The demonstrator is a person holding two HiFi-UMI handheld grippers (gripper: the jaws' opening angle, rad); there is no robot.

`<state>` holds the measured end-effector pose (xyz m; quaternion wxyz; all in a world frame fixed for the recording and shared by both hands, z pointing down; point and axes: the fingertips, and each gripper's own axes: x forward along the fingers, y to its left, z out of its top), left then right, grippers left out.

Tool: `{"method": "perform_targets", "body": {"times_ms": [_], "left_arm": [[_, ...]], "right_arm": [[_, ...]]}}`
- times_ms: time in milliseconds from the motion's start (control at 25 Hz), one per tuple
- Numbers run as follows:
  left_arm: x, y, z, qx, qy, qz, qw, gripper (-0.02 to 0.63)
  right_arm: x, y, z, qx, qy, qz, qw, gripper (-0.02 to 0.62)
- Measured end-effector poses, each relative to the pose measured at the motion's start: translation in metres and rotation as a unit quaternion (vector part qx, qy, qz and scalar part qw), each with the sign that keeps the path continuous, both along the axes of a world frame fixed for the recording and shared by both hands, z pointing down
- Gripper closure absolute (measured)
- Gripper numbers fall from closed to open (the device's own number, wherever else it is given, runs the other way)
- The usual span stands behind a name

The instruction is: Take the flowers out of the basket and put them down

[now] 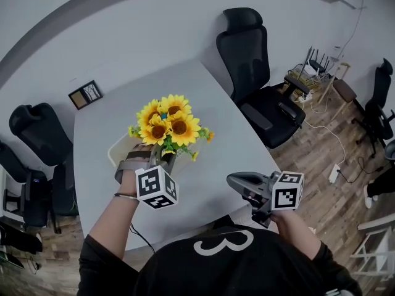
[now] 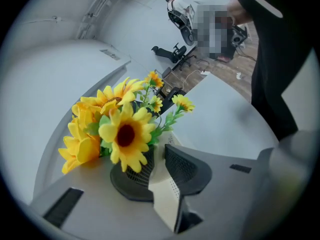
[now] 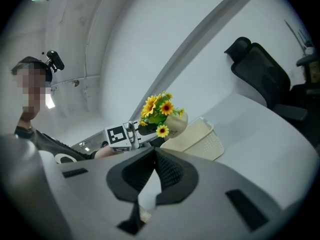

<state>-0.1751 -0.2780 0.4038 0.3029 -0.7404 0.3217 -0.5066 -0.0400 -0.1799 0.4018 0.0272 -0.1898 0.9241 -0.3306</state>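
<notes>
A bunch of yellow sunflowers (image 1: 168,123) stands in a small cream pot (image 3: 177,123). My left gripper (image 1: 157,156) is shut on the pot's rim, and the cream wall shows between its pads (image 2: 137,170). In the right gripper view the pot hangs just above the cream perforated basket (image 3: 200,140), tilted a little. In the head view the basket (image 1: 117,148) peeks out to the left of the flowers. My right gripper (image 1: 233,180) is at the table's near right edge, apart from both. It is shut, with nothing held, and its pads (image 3: 167,169) meet.
The white table (image 1: 222,128) carries a small framed card (image 1: 85,94) at its far left corner. Black office chairs stand at the far right (image 1: 259,73) and at the left (image 1: 37,134). The wooden floor at the right holds cables and more furniture.
</notes>
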Motion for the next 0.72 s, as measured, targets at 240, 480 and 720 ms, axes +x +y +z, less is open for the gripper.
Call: {"method": "perform_targets", "body": {"times_ms": [240, 480, 720], "left_arm": [[0.038, 0.005, -0.01, 0.007, 0.006, 0.045, 0.999, 0.529], [0.109, 0.011, -0.002, 0.005, 0.013, 0.085, 0.9963, 0.529], [0.129, 0.008, 0.011, -0.02, 0.01, 0.124, 0.992, 0.529]], "right_arm": [[0.019, 0.011, -0.001, 0.001, -0.002, 0.033, 0.999, 0.586], [0.075, 0.021, 0.007, 0.003, -0.013, 0.075, 0.997, 0.586], [0.086, 0.02, 0.007, -0.009, -0.009, 0.109, 0.994, 0.587]]}}
